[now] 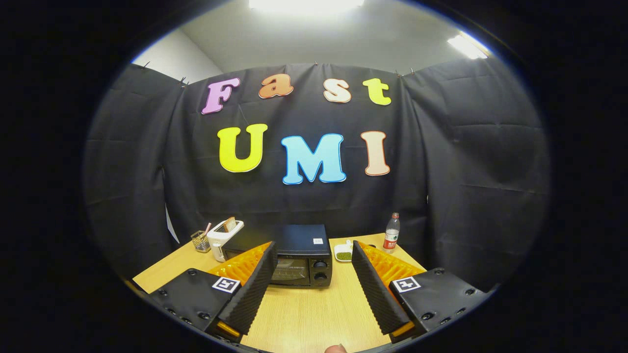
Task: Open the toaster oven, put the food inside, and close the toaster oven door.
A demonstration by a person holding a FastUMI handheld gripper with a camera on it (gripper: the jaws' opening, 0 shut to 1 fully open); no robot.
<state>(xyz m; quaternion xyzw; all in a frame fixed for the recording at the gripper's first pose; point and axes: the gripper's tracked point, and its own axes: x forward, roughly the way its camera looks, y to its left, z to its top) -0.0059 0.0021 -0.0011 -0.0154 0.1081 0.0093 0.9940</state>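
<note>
Toaster oven [294,255] stands door shut at the far middle of the surface [309,314], straight ahead beyond the tool [311,257], whose fingers are spread wide, holding nothing.

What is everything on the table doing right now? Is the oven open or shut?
toaster oven: door shut, standing beyond the fingers.
gripper: fingers spread open, holding nothing.
water bottle: upright, cap on.
small dish: flat on the table, green food in it.
white toaster: upright, something sticking out of its slot.
clear cup: upright, a thin stick in it.
table: bare wood between the fingers.
</note>
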